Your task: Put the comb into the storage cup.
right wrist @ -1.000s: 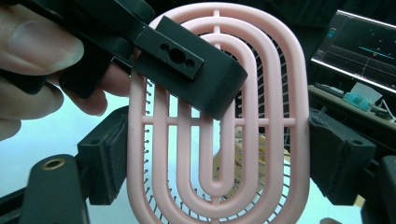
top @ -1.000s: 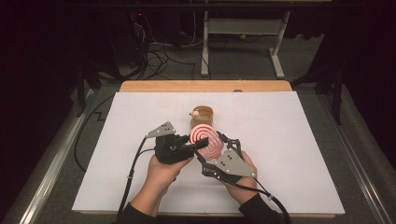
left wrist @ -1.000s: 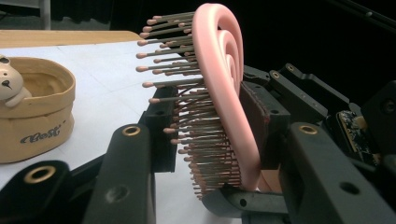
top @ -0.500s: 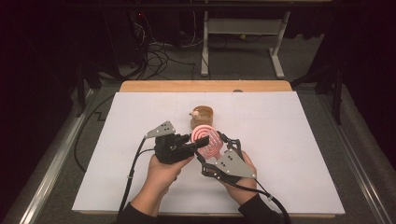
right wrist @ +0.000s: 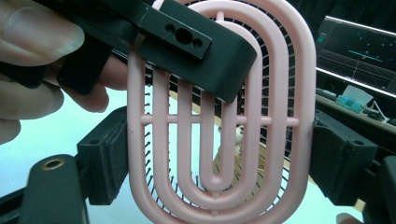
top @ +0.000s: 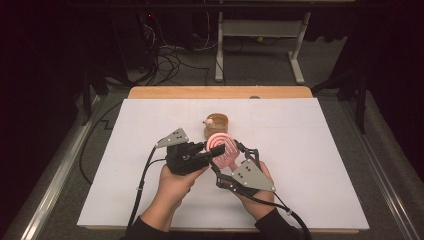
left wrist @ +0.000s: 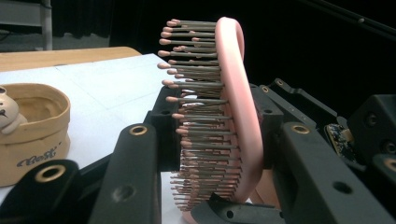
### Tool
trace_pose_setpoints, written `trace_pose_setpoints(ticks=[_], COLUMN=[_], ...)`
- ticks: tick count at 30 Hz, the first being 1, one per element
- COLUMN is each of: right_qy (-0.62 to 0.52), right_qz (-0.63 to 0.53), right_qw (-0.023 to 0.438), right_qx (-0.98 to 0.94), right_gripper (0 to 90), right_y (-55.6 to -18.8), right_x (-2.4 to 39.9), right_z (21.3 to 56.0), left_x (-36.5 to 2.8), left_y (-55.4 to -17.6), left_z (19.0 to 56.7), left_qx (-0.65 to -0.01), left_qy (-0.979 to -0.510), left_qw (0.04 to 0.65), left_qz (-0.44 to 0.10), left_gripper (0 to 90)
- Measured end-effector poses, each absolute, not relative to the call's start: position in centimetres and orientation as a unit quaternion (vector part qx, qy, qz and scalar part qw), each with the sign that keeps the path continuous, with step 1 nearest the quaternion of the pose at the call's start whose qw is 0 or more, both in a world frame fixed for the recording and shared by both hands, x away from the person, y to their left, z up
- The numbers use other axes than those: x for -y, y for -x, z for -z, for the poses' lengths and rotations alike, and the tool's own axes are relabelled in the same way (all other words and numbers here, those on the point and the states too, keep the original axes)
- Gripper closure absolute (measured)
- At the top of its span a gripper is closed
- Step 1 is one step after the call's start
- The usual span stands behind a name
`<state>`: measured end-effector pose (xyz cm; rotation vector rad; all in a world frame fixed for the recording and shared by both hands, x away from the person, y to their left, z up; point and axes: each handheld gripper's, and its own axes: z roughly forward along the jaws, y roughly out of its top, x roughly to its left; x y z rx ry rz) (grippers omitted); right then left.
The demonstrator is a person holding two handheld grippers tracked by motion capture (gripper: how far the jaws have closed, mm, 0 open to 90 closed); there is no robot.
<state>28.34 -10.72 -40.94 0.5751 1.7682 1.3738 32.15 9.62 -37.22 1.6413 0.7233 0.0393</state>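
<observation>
Pink oval vented plastic hairbrush [top: 223, 149]: both my grippers, left [top: 206, 155] & right [top: 240, 156], clamped on it mid-handover; next, prob right lets go, w/ care.

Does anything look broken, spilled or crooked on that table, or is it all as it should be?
Nothing looks damaged or spilled. The pink brush is held up off the white table, gripped by both the left gripper and the right gripper at once, bristles straight and intact. The small tan cup stands upright just behind it.
</observation>
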Motion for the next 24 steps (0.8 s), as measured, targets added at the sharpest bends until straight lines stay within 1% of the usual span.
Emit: trace_pose_setpoints(ticks=[13, 24], right_qy=[-0.227, -0.227], right_qz=[-0.548, -0.552], right_qw=[0.389, 0.387], right_qx=[-0.705, -0.702], right_gripper=[17.2, 16.5], right_y=[-28.51, -28.48], right_x=[10.67, 10.65], right_z=[40.87, 40.72], left_x=[-9.78, -9.73], left_y=[-32.17, -32.1], left_z=[36.77, 36.32], left_qx=[-0.315, -0.311], left_qy=[-0.711, -0.712], left_qw=[0.629, 0.629], left_qz=[-0.029, -0.037], left_gripper=[63.1, 63.2])
